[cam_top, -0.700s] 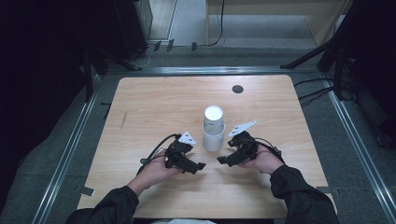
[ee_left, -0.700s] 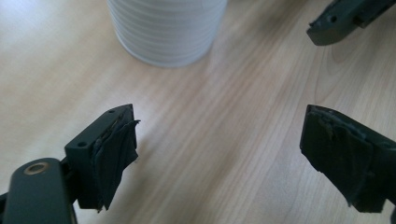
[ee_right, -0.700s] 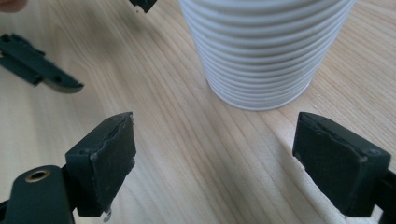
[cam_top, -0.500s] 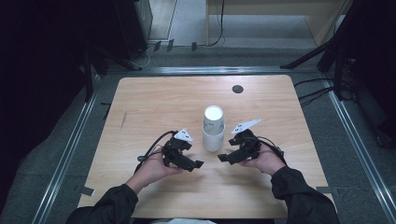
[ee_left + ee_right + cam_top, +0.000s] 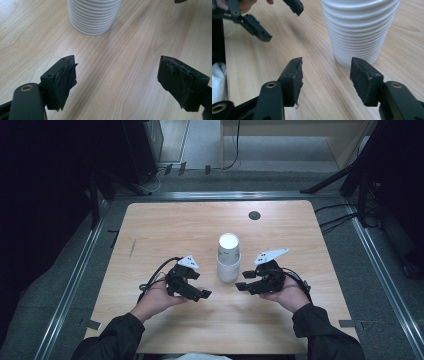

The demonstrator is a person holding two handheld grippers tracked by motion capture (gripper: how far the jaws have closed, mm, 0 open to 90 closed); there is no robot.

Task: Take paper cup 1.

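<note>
The left gripper (image 5: 199, 290) is seen in the lower left-centre of the high view, held in the person's left hand (image 5: 157, 296). In the left gripper view its jaws are spread wide at the two lower corners of the frame, with bare wood between them and nothing gripped. Worn dark padding is visible on the inner faces.

The right gripper (image 5: 241, 281) is found just right of centre in the high view, cradled in the right hand (image 5: 286, 292), a grey three-cornered plate (image 5: 270, 255) lying on top of it. In the right gripper view the jaws are parted by a moderate gap, narrower than that of the left; nothing is clamped between them, though the right jaw tip is placed close to the base of the stack of white cups (image 5: 359, 27).

The stack of white cups (image 5: 228, 257) is set upright on the table (image 5: 165, 230), near the middle of the high view, between the two grippers and slightly above them in the frame. It is touched by neither. In the left gripper view, its ribbed lower part (image 5: 92, 16) is shown at the upper centre, well apart from the jaws.

A small dark round disc (image 5: 254, 215) is set in the tabletop towards the upper right of the wooden surface.
</note>
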